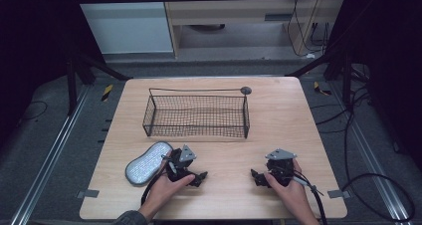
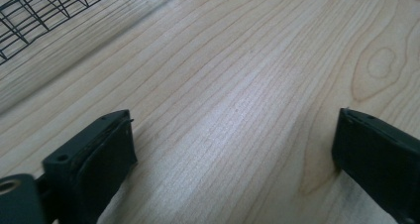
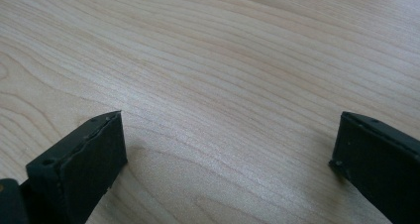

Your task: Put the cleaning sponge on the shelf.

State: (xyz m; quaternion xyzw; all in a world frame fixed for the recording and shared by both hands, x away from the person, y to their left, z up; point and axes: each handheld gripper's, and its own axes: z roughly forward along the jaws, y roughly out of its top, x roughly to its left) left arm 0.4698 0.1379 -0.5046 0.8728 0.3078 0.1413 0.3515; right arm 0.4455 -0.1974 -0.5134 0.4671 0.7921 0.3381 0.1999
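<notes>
From the high view, a person rests both hands on the wooden desk [image 1: 278, 110]. The left gripper [image 1: 198, 177] sits with a sparkly silver pouch [image 1: 147, 163] just behind it, near the hand but not touching the jaws. A wire basket [image 1: 196, 116] stands farther off, past the jaws, and nothing is in it. The right gripper [image 1: 258, 177] lies well apart from the pouch.

In the left gripper view, the jaws stand wide apart with bare wood between them. A corner of the basket [image 2: 34, 11] shows far ahead.

In the right gripper view, the jaws are also spread wide and hold nothing.

The work looks like it is only starting. Next, the left gripper likely needs to turn back toward the pouch, get its jaws around it, and squeeze.
</notes>
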